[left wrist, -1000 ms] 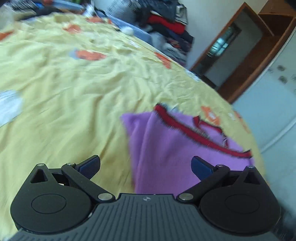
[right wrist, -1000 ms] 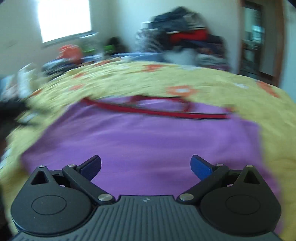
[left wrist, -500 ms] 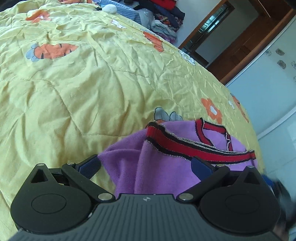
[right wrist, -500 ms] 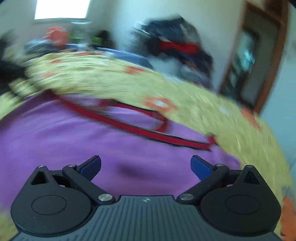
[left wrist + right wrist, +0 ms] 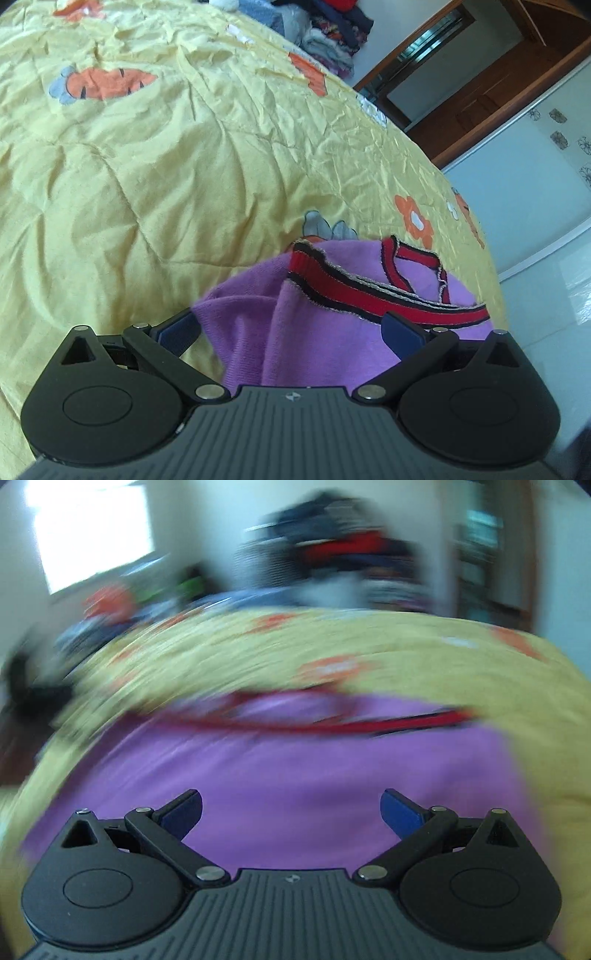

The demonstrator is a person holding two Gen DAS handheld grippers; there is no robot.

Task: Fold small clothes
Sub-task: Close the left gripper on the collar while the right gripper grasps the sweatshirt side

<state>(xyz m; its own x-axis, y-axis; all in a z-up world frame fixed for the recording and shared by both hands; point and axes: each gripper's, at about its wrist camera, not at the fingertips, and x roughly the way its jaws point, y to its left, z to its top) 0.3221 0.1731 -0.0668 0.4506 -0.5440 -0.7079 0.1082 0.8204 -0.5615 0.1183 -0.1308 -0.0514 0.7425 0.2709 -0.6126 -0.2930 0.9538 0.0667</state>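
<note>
From the left wrist view I had the left gripper [image 5: 291, 332] low over the bed, jaws spread wide and holding nothing. The purple garment [image 5: 332, 343] lay right between the two blue fingertips [image 5: 400, 332], bunched into a fold at its near-left corner, with its red-and-black striped trim [image 5: 369, 295] running across the far edge. It rested on the yellow quilt [image 5: 166, 177] near the bed's right side — carrot and flower prints scattered over the fabric. Beyond the quilt I could see a pile of clothes [image 5: 332, 40] at the far end and a wooden door frame [image 5: 480, 85] past it.

Over on the right wrist view, everything was heavily smeared. The right gripper [image 5: 291, 812] also had its jaws wide apart, gripping nothing. The purple garment [image 5: 295, 768] spread broad and flat ahead of it and under it — the red trim [image 5: 332, 723] showed as a streak along the far edge. The yellow quilt [image 5: 332, 646] stretched behind, a bright window [image 5: 92, 535] sat at upper left, and a dark heap of clothes [image 5: 332, 546] blurred against the back wall.
</note>
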